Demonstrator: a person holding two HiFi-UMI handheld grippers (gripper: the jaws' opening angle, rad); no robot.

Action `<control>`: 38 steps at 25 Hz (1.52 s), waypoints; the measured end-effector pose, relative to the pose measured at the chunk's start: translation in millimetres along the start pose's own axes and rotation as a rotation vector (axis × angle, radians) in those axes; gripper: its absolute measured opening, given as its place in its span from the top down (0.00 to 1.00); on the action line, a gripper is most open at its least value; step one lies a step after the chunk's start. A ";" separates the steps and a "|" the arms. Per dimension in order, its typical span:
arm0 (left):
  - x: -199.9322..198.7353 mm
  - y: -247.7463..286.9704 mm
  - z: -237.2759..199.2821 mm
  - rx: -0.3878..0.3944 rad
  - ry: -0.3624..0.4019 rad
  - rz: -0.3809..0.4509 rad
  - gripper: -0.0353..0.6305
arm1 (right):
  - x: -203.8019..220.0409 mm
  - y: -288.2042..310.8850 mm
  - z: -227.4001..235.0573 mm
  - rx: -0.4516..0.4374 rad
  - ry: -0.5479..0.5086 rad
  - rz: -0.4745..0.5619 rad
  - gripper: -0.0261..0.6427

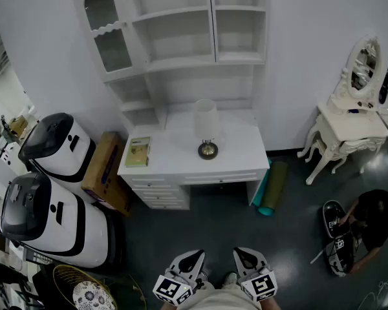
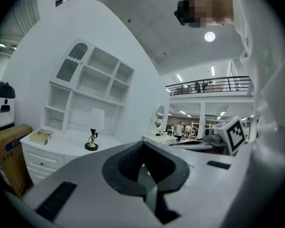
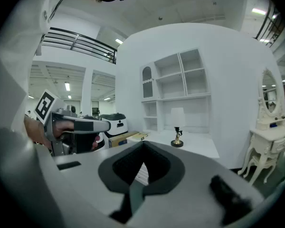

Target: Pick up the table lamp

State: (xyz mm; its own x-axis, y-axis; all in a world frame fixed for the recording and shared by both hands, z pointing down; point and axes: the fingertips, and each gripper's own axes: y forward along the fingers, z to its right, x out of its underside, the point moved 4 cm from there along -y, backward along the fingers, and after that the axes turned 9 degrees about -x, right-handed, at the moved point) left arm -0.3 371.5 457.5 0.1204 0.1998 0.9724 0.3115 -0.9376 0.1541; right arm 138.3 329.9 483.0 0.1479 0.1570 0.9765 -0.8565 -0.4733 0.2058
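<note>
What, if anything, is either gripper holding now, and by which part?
Nothing is held. The left gripper and the right gripper are both shut and empty; the white-shaded table lamp with a round dark base stands untouched on the white desk.

No text, label or number can be read.
</note>
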 end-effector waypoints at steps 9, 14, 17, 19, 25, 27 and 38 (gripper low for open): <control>6.4 2.9 18.5 0.002 -0.015 -0.002 0.93 | 0.9 -18.3 0.8 -0.033 0.073 0.038 0.94; 8.6 6.4 28.7 -0.018 -0.018 -0.008 0.93 | 1.0 -25.2 9.3 -0.049 0.061 0.068 0.94; 9.6 6.4 34.1 -0.041 -0.022 -0.009 0.93 | 1.9 -28.5 14.3 -0.060 0.045 0.060 0.94; 9.4 5.0 36.8 -0.053 -0.023 -0.011 0.93 | 2.8 -29.6 17.2 -0.062 0.048 0.052 0.94; 10.5 12.6 26.5 -0.063 -0.014 -0.020 0.93 | 7.3 -17.8 24.3 -0.072 0.055 0.036 0.94; 7.9 18.8 16.5 -0.063 -0.014 -0.019 0.93 | 7.0 -9.8 27.5 -0.074 0.049 0.020 0.94; -24.9 67.7 -56.9 -0.008 0.010 0.027 0.93 | -26.5 51.1 57.8 0.015 0.004 0.023 0.94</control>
State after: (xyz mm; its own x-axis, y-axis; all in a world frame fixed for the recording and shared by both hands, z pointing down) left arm -35.9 286.9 453.6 0.1192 0.1713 0.9780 0.3011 -0.9449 0.1288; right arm 119.3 251.5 471.3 0.1260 0.1489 0.9808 -0.8523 -0.4897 0.1838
